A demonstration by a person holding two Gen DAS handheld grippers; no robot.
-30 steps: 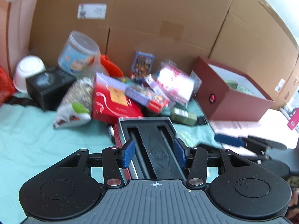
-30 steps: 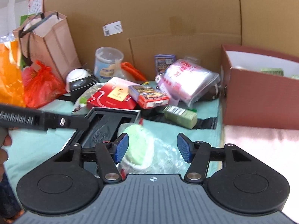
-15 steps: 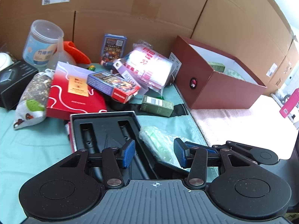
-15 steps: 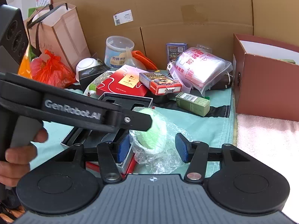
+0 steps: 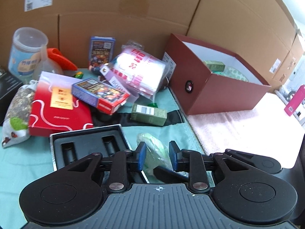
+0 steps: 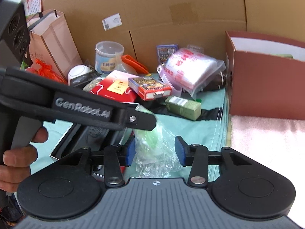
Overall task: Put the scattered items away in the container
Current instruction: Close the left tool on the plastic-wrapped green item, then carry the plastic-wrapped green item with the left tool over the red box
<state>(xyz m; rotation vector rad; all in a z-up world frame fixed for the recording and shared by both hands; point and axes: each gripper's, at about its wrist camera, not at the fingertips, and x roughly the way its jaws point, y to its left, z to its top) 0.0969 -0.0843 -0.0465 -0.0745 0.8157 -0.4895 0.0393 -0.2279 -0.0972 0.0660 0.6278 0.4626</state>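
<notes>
Seen from the left tool's camera, a clear plastic tub (image 5: 26, 51) with a blue label stands far left against a cardboard wall (image 5: 118, 9). An orange plastic piece (image 5: 61, 59) leans beside it. Below lies a cloth pouch (image 5: 16, 103) of dried bits, touching a flat red gift box (image 5: 59, 110). A blue and red card box (image 5: 99, 94) rests partly on the red box. Behind it, another blue card box (image 5: 102, 50) stands upright against the wall. A clear bag with red print (image 5: 143, 72) slumps next to it. A small green carton (image 5: 148, 114) lies on the teal cloth (image 5: 22, 164) covering the tabletop. In front, an open black foam-lined case (image 5: 89, 145) sits just left of a green item in crinkled clear wrap (image 5: 154, 152).

The left tool (image 5: 157, 155) has its blue pads on either side of that wrapped item and its jaws are closing; whether the pads press the wrap yet cannot be told. The right tool (image 6: 155, 150) also straddles the same wrap, from the other end, jaws closing too, with a little space visible at its right pad. In the right camera, a hand (image 6: 17, 158) grips the left tool's handle.

To the right stands the container, an open dark red box (image 5: 215, 87) with a white lining, already holding a green carton. It stands at the edge of a pink towel (image 5: 238, 127), well apart from the wrapped item.
</notes>
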